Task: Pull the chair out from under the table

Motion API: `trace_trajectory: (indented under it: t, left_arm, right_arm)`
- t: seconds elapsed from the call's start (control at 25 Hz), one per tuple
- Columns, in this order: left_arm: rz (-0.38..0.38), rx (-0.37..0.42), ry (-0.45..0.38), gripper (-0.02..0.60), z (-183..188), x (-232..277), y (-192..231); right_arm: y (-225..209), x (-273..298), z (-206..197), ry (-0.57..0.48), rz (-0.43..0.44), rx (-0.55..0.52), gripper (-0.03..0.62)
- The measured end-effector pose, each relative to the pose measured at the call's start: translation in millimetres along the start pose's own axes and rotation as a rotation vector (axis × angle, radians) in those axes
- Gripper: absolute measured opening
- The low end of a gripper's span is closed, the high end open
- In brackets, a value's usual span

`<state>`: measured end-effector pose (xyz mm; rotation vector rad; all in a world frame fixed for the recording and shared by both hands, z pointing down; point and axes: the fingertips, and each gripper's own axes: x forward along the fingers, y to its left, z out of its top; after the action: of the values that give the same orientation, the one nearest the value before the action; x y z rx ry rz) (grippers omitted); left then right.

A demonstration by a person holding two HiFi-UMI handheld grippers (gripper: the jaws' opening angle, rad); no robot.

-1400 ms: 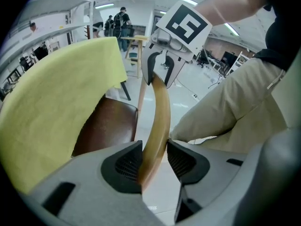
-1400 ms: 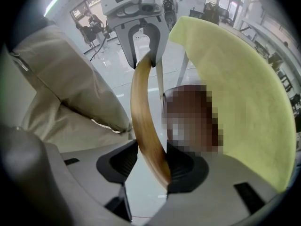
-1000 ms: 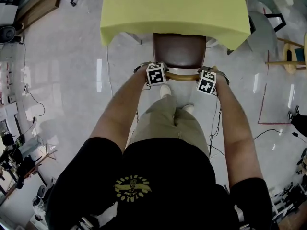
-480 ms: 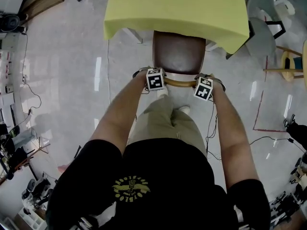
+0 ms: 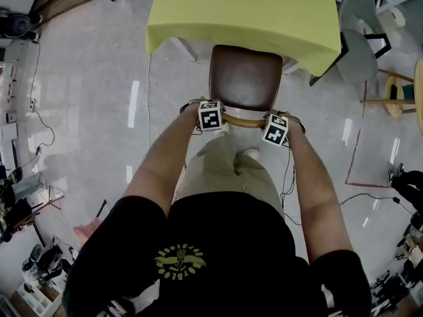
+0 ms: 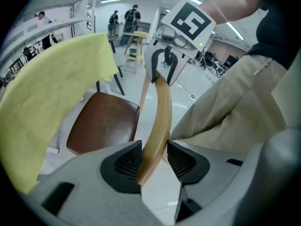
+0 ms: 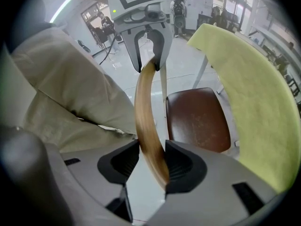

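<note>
Glossy pale floor (image 5: 86,78) streaked with reflected light, black cables (image 5: 32,78) well left of the left hand-held gripper (image 5: 213,115), grey chairs (image 5: 357,51), wooden stool (image 5: 396,91) and red tape line (image 5: 352,160) well to its right.

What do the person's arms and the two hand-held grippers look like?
The left gripper and the right gripper, whose jaws are closing around the curved wooden chair rail, have light grey plastic bodies and black ribbed pads. Each carries a white cube with black square markers. The person wears a black short-sleeved shirt; the forearms are bare.
</note>
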<state>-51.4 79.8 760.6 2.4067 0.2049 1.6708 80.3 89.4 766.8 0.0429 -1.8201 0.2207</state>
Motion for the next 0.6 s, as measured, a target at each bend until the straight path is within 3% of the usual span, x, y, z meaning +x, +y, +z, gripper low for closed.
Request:
trace_trajectory:
  t: [0.6]
  left_arm:
    - [0.017,-0.037,-0.015,0.161,-5.0,7.9,-35.7]
  right_arm:
    - [32.5,0.3,-5.0,-0.013,-0.003,-0.014,0.161]
